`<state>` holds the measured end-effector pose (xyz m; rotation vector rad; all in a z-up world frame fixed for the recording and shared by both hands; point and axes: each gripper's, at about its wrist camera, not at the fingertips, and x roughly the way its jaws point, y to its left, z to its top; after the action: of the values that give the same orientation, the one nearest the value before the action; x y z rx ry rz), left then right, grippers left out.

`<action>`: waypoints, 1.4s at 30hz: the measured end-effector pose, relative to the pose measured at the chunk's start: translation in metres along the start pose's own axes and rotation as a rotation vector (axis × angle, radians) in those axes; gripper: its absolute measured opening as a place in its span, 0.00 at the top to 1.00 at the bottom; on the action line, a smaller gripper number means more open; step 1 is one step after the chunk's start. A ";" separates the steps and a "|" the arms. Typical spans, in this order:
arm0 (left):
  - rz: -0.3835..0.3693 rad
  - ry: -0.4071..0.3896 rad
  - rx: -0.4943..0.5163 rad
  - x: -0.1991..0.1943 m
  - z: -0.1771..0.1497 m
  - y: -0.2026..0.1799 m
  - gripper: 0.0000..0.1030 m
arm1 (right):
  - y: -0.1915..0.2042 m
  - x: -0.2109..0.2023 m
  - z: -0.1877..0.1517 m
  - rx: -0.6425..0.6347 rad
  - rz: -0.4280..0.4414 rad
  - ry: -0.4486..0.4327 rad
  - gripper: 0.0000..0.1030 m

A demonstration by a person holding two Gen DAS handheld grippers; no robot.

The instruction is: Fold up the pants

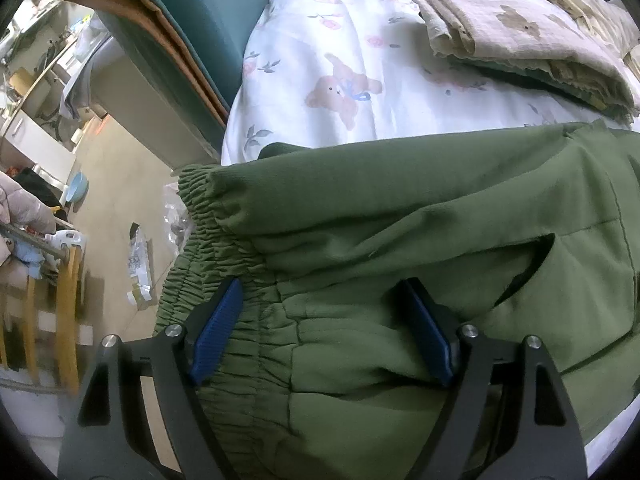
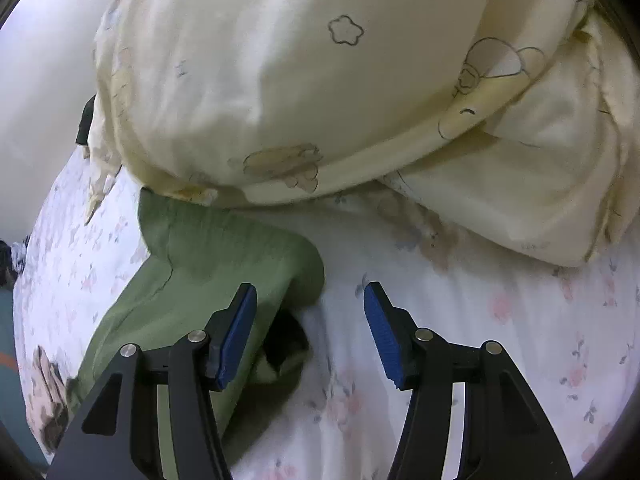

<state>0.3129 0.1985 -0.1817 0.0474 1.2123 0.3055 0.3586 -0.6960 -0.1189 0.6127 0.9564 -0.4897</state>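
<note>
My left gripper (image 1: 322,322), fingers wide, hovers over the olive-green fabric pants (image 1: 400,216); my right gripper (image 2: 310,322), fingers parted, holds nothing above the floral-print bed sheet (image 2: 460,320).

Left gripper (image 1: 324,332): angled steeply downward, jaws spread wide, blue pads (image 1: 218,332) clear of any grip. Right gripper (image 2: 310,332): angled steeply downward, jaws parted, nothing pinched between blue pads (image 2: 382,332).

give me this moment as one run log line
left tool: open over pants waistband | right tool: open, empty, by pants leg end | sheet: under pants
</note>
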 end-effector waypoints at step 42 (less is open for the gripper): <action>-0.026 0.015 -0.018 -0.015 0.001 0.007 0.23 | 0.134 0.055 -0.083 -0.563 -0.234 0.039 0.96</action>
<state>0.3078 0.2011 -0.1664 0.0131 1.2244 0.2943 0.4205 -0.5489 -0.1676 0.0015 1.1489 -0.3898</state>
